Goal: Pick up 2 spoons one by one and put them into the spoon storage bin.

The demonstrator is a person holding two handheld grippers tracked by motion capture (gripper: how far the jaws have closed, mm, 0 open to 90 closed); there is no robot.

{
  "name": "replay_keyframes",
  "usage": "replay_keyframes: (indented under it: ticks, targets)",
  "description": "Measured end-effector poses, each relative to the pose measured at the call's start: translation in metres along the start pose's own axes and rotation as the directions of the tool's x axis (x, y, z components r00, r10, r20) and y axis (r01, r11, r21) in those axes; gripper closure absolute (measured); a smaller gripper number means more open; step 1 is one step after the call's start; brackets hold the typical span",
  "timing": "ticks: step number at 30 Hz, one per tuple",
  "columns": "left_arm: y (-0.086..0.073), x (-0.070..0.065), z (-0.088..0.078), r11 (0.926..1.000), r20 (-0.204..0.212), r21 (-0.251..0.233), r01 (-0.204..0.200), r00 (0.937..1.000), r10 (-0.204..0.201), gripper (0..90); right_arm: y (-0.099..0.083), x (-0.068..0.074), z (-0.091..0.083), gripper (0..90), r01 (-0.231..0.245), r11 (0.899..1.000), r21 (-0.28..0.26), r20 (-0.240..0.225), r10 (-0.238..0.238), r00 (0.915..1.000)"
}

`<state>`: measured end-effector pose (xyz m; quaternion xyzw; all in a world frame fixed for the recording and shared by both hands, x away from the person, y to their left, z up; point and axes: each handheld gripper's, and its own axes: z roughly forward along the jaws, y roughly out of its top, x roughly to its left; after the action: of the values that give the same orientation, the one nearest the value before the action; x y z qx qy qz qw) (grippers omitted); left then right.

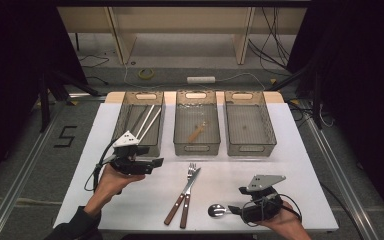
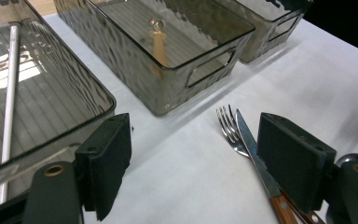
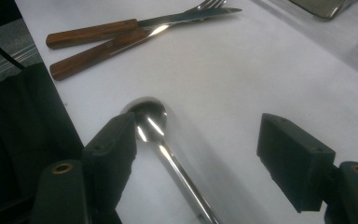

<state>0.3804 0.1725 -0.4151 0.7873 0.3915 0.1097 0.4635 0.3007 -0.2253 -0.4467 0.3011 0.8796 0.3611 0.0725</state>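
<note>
White covering on the desk (image 1: 130, 200) makes the cutlery easy to pick out, and three smoked-plastic bins stand in a row along its far edge, which suggests sorting by type. At near right, the right hand-held gripper (image 3: 200, 154) has its jaws spread wide around the spoon (image 3: 151, 121), whose bowl lies just beside the left pad, not pinched; likely lined up to close on the handle. At the left, the left hand-held gripper (image 2: 196, 158) hangs open and empty just near of the left bin (image 1: 122, 117), aimed right toward the fork (image 2: 227, 126) and knife (image 2: 249, 144), which lie crossed in the near middle. That bin holds chopsticks (image 1: 147, 122); the middle bin (image 1: 180, 120) a wooden-handled piece; the right bin (image 1: 230, 120) looks empty.
</note>
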Motion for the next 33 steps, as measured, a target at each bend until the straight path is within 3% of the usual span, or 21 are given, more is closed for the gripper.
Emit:
replay_keyframes:
  ticks: [7, 10, 14, 24, 28, 33]
  targets:
    - [-0.016, -0.006, -0.012, 0.9989, -0.009, -0.046, 0.006, 0.9999, -0.006, 25.5, -0.001, 0.001, 0.002, 33.1, 0.009, 1.0, 0.018, -0.003, -0.008, 1.0]
    - [-0.022, -0.007, -0.017, 0.9964, 0.012, -0.077, 0.034, 0.9994, -0.034, 25.2, -0.002, 0.001, 0.003, 37.1, 0.019, 0.999, 0.036, -0.015, -0.018, 0.9997]
    - [-0.029, -0.012, -0.022, 0.9957, 0.008, -0.092, 0.012, 0.9999, -0.011, 24.9, -0.002, 0.003, 0.007, 39.2, 0.026, 0.996, 0.084, -0.011, -0.025, 0.9996]
    - [-0.037, -0.018, -0.027, 0.9939, 0.007, -0.11, 0.003, 1.0, -0.002, 24.1, -0.005, 0.003, 0.013, 50.6, 0.05, 0.982, 0.183, -0.008, -0.05, 0.9987]
    - [-0.039, -0.019, -0.029, 0.9921, 0.003, -0.126, 0.002, 1.0, -0.002, 24.1, -0.006, 0.003, 0.015, 54.5, 0.051, 0.973, 0.225, 0.015, -0.056, 0.9983]
    - [-0.041, -0.021, -0.031, 0.9928, 0.0, -0.119, -0.013, 0.9999, 0.013, 24.1, -0.005, 0.003, 0.014, 57.9, 0.067, 0.966, 0.25, 0.016, -0.074, 0.9972]
